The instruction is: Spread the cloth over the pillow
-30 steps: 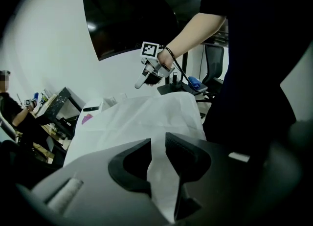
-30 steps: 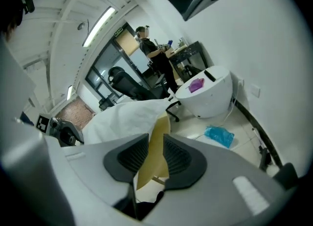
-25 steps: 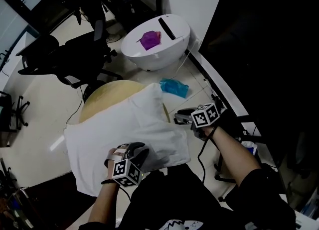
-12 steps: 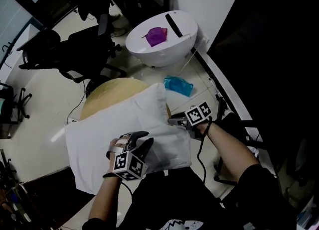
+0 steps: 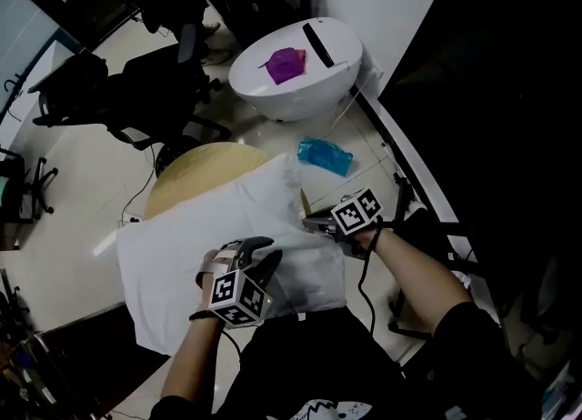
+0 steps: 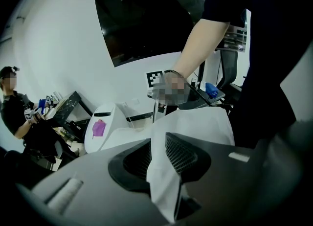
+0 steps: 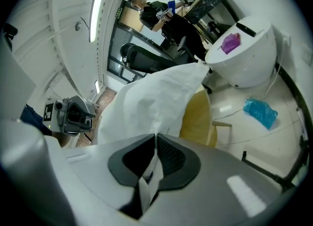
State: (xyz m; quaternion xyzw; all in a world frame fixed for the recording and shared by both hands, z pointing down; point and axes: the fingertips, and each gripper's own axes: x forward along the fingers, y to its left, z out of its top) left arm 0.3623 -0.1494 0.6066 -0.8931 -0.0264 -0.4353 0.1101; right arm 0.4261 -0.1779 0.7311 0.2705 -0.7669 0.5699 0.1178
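A white pillow (image 5: 182, 236) lies on a round tan table (image 5: 191, 168), with a white cloth (image 5: 305, 264) over its near right part. Where cloth ends and pillow begins is hard to tell. My left gripper (image 5: 257, 251) is at the front edge, shut on a fold of the cloth (image 6: 164, 171) that runs up between its jaws. My right gripper (image 5: 315, 224) is at the cloth's right edge. Its jaws are closing, and a strip of the cloth (image 7: 146, 181) is pinched between them while the rest of the sheet rises ahead.
A white egg-shaped unit (image 5: 314, 82) with a purple rag (image 5: 284, 64) on it stands beyond the table. A blue bag (image 5: 326, 155) lies on the floor beside it. Black office chairs (image 5: 127, 91) are at the left, a dark frame (image 5: 427, 218) at the right. A person (image 6: 17, 112) stands far back.
My right gripper has moved left from beside the pillow to the cloth's right edge, and its jaws have come together on the cloth. The left gripper has stayed shut on its fold.
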